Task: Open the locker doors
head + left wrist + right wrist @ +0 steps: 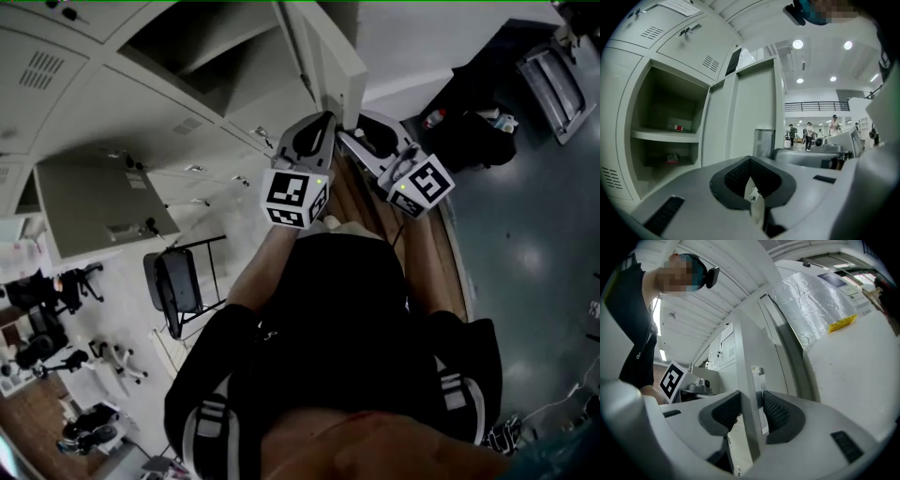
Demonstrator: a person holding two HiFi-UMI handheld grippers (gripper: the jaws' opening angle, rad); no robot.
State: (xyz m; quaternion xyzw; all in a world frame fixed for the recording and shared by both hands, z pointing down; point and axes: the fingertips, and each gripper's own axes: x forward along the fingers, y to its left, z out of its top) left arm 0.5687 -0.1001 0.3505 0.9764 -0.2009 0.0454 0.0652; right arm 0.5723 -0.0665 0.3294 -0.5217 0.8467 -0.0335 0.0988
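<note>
The right tongs [751, 409] straddle the free vertical edge of the tall pale grey metal locker door [743, 357]. Their ribbed black pads [777, 411] stand wide on either side of it, with a gap showing at the right pad, so the edge sits between them unpinched. Judging by the task, that placement suits swinging the door by its edge or letting go of it.

The left tongs [751, 174] are closed tight on nothing and point roughly level past the same door, seemingly held aside while the other does the work. The door itself is already swung out from the locker bank.

Only the left gripper view shows the opened compartment [665, 117] behind it, with a shelf [665, 136] carrying small red items [678, 127]. Only the head view shows both tongs side by side at the door's edge. It also shows vented doors [42, 70] further along the bank that are not yet opened.
</note>
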